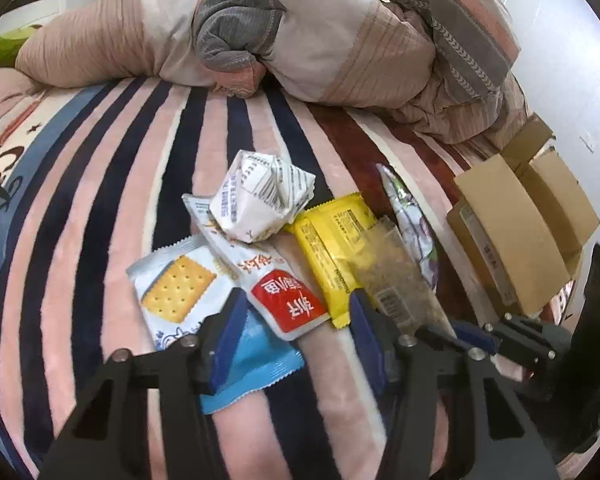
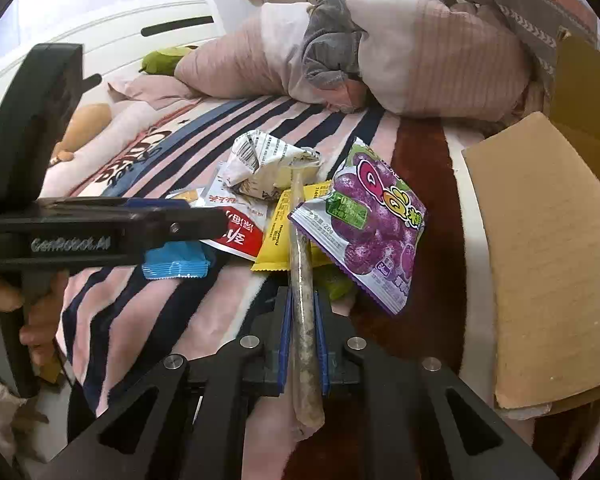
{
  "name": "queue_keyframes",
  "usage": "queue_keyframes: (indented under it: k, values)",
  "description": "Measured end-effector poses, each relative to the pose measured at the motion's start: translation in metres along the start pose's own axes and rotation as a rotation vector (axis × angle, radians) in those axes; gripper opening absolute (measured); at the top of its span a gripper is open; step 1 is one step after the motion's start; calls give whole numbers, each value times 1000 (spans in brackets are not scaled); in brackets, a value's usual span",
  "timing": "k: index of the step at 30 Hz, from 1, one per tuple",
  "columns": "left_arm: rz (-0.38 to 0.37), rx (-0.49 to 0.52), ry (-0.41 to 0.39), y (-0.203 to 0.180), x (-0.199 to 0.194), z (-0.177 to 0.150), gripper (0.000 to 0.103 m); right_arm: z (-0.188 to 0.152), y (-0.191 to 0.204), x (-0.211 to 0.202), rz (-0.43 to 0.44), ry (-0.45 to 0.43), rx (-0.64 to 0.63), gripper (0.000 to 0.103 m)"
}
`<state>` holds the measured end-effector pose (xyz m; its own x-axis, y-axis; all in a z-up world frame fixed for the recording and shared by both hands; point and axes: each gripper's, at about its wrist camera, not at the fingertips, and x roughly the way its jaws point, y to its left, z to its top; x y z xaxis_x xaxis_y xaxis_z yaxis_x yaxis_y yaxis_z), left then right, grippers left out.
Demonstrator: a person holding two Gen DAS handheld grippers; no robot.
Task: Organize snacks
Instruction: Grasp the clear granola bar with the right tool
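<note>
Lying on one striped blanket (image 1: pixel 100 160), seven snack packets, right gripper (image 2: pixel 303 320) jaws clamping one clear packet (image 2: pixel 305 312), left gripper (image 1: pixel 296 320) jaws apart.

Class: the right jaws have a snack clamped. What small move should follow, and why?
Probably carry the long clear-wrapped brown snack stick, pinched in the right gripper, toward the open brown cardboard box beside it; the other packets lie loose on the striped blanket.

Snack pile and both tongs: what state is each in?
Right tongs: shut on clear tube-shaped packet.
Left tongs: open, red-and-white sachet between them, ungripped.
Purple grape-candy bag: leaning on the pile.
White crumpled wrapper: on top.
Brown cardboard box: flaps open.
</note>
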<state>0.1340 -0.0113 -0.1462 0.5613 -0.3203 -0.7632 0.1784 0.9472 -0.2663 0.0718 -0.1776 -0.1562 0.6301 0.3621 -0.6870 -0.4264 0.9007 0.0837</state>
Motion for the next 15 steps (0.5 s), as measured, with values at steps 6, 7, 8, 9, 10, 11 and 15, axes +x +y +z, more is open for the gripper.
queue_keyframes:
  k: [6,7,8,9,10,11,15]
  values:
    - [50,-19,2,8,10,14,47,1,-3,1,24,1,3,6]
    - [63,-28,7,9,14,19,48,1,-2,1,25,0,2,6]
    - [57,-28,12,9,16,22,48,1,-2,1,27,-1,2,6]
    - [42,-32,12,10,17,25,48,0,-3,1,30,-2,3,6]
    - [8,-41,8,10,16,28,48,-1,-4,0,32,-3,6,6]
    - [-4,-48,4,10,15,29,48,-1,-5,0,35,-5,11,6]
    - [-64,-69,0,11,13,29,43,-1,-9,1,48,-5,29,6]
